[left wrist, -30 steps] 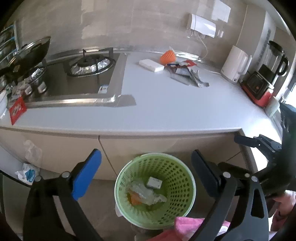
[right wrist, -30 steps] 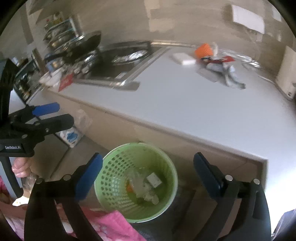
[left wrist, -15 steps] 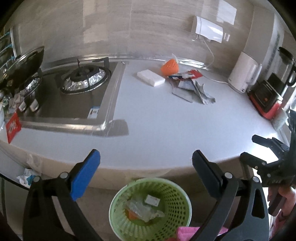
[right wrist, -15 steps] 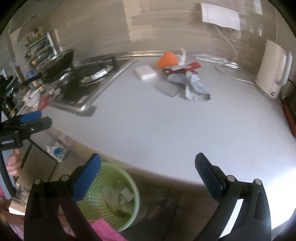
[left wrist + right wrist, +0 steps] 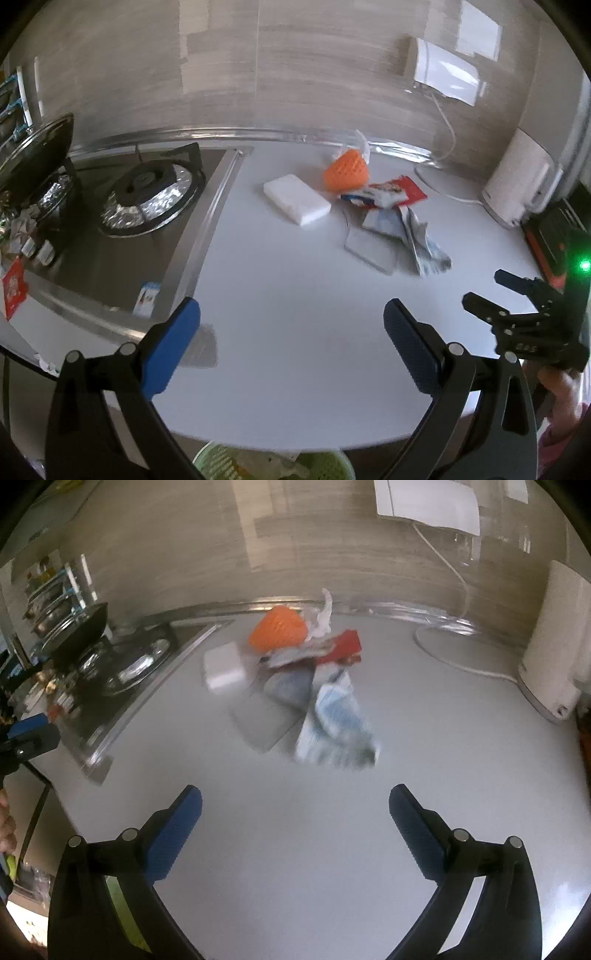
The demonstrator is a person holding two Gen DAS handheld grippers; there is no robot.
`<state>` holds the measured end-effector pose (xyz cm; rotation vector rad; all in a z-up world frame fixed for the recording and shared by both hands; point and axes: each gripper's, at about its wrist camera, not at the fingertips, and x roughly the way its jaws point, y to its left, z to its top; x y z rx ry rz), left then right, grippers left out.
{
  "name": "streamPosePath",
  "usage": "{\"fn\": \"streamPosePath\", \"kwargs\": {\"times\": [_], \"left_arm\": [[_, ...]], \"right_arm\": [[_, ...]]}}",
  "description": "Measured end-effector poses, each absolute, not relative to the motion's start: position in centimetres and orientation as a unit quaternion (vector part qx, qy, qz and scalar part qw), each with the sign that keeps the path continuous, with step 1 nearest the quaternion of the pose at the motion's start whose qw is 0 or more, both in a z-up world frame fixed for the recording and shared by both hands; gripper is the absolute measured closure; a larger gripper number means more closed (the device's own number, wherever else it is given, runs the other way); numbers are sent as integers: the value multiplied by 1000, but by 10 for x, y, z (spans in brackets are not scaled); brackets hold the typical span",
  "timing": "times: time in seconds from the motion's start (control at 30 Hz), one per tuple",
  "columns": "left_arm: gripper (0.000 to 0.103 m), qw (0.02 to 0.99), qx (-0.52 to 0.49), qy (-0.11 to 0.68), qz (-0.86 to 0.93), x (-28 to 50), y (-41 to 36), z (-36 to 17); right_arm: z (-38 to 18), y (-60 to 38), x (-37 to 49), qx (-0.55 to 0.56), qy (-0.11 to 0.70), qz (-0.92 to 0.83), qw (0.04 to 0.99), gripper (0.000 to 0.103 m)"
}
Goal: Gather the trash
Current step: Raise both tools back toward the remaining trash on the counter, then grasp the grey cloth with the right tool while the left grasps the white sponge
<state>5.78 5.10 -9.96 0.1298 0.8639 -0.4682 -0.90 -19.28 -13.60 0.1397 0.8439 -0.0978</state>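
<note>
Right tool (image 5: 294,825), released and empty, faces my crumpled blue-white wrapper (image 5: 334,725) at frame centre, long axis running toward me; left tool (image 5: 291,338), also released, hangs farther off.

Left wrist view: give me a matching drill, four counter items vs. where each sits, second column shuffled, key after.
Items:
1. orange mesh cup
2. white block
3. white kettle
4. green basket

Places:
A. far right of the countertop, cord running to the wall
B. below the counter's front edge, only its rim showing
C. by the back wall, behind the wrapper pile
D. between the gas burner and the wrappers

Pairs: 1-C, 2-D, 3-A, 4-B
</note>
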Motion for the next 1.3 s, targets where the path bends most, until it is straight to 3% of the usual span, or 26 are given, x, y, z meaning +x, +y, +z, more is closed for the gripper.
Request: {"fn": "streamPosePath", "kwargs": {"times": [0.33,0.47,0.67,0.73,0.77,0.83,0.93,1.07,1.3], "left_arm": [[8,882,66,428,-186,108,2,-113],[8,879,70,440,-172,131,-13,-123],[8,872,46,464,-148,172,-28,-138],[8,871,44,469,-142,183,-34,-142],[8,871,44,471,-137,190,-39,-145],[8,869,43,476,-127,201,-44,-150],[8,867,30,485,-109,217,-50,-157],[8,865,17,495,-82,239,-58,-168],[8,850,-2,526,-34,272,-68,-192]], "right_arm": [[-170,-241,74,95,413,-39,905,3],[-184,-254,97,110,428,-35,896,10],[-197,-258,112,110,441,-13,891,30],[-196,-260,112,122,441,7,889,46],[-196,-261,111,127,441,12,888,49],[-194,-262,109,124,440,15,889,67],[-189,-266,102,128,437,27,890,81],[-181,-275,89,138,424,33,894,87],[-168,-285,62,143,414,32,899,88]]}}
